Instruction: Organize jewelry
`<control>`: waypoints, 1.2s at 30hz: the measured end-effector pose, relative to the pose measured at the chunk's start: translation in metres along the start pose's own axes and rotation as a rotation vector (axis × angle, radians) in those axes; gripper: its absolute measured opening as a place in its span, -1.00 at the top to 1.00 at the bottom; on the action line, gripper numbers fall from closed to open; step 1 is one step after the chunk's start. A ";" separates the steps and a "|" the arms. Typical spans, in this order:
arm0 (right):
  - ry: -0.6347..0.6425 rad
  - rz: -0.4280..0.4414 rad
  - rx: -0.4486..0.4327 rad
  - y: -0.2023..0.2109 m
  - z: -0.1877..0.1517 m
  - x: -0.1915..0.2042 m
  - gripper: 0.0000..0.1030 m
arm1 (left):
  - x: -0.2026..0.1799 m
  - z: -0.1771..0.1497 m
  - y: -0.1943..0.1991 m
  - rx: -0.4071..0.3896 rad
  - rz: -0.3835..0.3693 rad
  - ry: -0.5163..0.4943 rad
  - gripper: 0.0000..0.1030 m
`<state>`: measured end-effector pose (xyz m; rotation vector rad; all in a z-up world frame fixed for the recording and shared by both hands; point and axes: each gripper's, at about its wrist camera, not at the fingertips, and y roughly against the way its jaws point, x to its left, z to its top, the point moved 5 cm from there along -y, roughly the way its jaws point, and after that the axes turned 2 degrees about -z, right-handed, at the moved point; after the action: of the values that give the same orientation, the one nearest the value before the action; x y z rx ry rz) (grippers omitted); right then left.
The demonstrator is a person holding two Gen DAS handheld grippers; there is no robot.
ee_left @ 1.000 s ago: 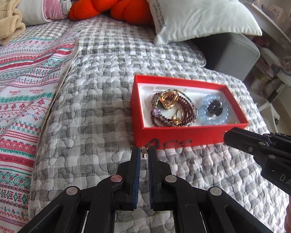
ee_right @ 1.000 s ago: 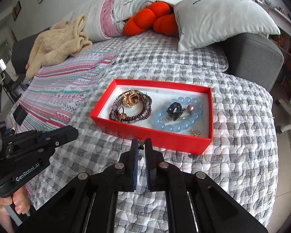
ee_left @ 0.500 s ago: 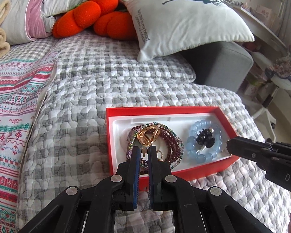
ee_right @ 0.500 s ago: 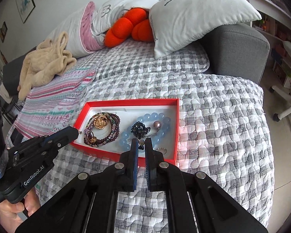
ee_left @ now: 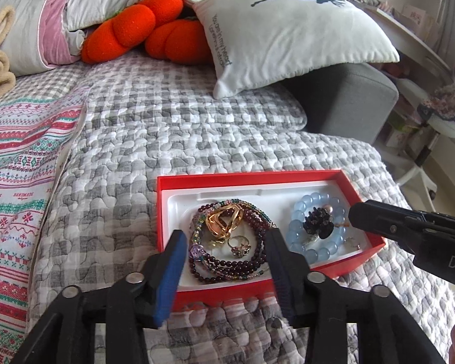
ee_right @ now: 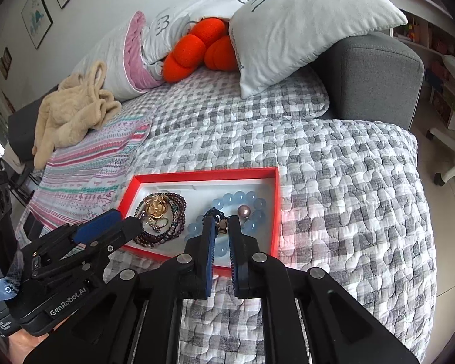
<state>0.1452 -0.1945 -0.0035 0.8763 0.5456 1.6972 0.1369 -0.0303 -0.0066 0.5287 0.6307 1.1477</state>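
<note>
Lying at the far left of the bed, a striped patterned blanket (ee_left: 18, 157) borders the grey checked quilt (ee_left: 166, 133) that carries everything else. The left hand-held gripper (ee_left: 224, 242) hangs over the near left part of the red jewelry box (ee_left: 166, 182), its blue-padded fingers (ee_left: 171, 270) spread wide with nothing between them. Framed between those fingers in the left wrist view are a coil of dark garnet bead bracelets (ee_left: 227, 267), a gold knot-shaped piece (ee_left: 224, 221) lying on the coil, and a small ring (ee_left: 239, 245) inside it. To the right, in the same white-lined box, a pale blue bead bracelet (ee_left: 300, 230) circles a black flower-like ornament (ee_left: 318, 224). The right hand-held gripper (ee_right: 221, 227) reaches over that side; its fingers (ee_right: 207, 242) stand at a narrow gap, with a small brownish-gold piece (ee_right: 222, 226) seen between the tips, though actual pinching cannot be told. A pearl-like bead (ee_right: 244, 210) sits just beyond them.
</note>
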 end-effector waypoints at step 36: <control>0.123 -0.207 0.115 0.056 -0.094 0.015 -0.52 | 0.055 -0.090 0.109 0.073 0.299 0.058 -0.99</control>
<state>0.0357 -0.1898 -0.0162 0.7714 0.7965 1.5486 0.0172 0.0626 -0.0071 0.6699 0.6596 1.4292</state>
